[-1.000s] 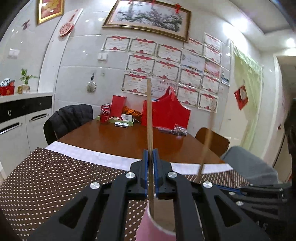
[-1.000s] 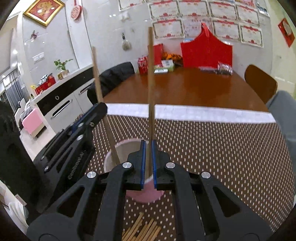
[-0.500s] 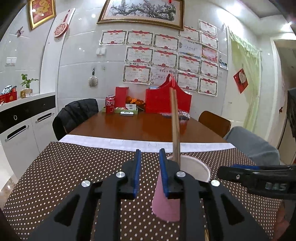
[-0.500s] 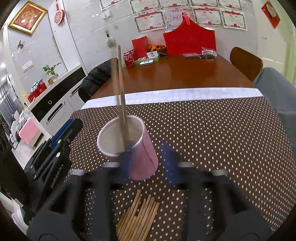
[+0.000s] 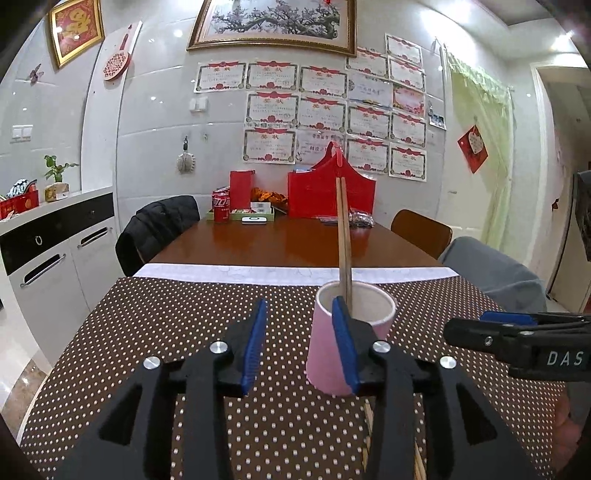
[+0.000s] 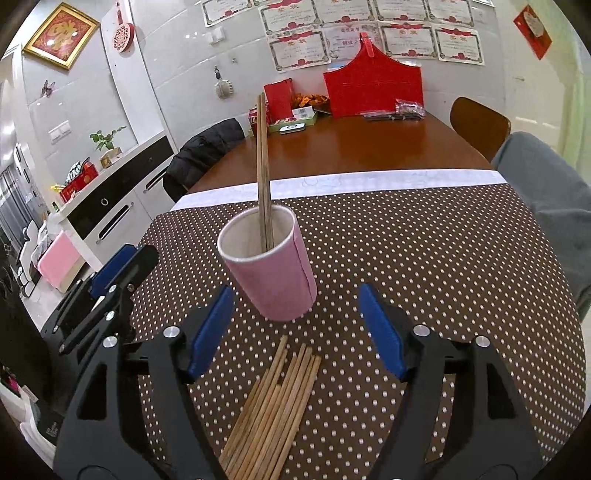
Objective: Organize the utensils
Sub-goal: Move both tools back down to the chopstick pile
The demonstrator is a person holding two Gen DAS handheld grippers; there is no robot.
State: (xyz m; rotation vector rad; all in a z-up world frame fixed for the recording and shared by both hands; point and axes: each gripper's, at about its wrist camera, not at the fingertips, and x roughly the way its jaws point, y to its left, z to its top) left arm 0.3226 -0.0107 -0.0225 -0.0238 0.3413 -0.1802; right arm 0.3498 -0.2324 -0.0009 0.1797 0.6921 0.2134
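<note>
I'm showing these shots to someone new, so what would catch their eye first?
Probably the pink cup standing upright mid-table on the brown polka-dot cloth, with a pair of chopsticks sticking up out of it. Next, the bundle of loose chopsticks lying flat on the cloth just in front of the cup, between the open right gripper's blue pads. The red bag at the table's far end also stands out.

a: what's past the dotted tablecloth [image 6: 424, 258]?
b: a red bag [image 5: 331, 195] by the wall, a cola can [image 5: 221, 210], a black jacket [image 5: 155, 229] over one chair.
a: and the wall?
b: framed certificates [image 5: 317, 110], a blossom painting [image 5: 273, 22] above them.
</note>
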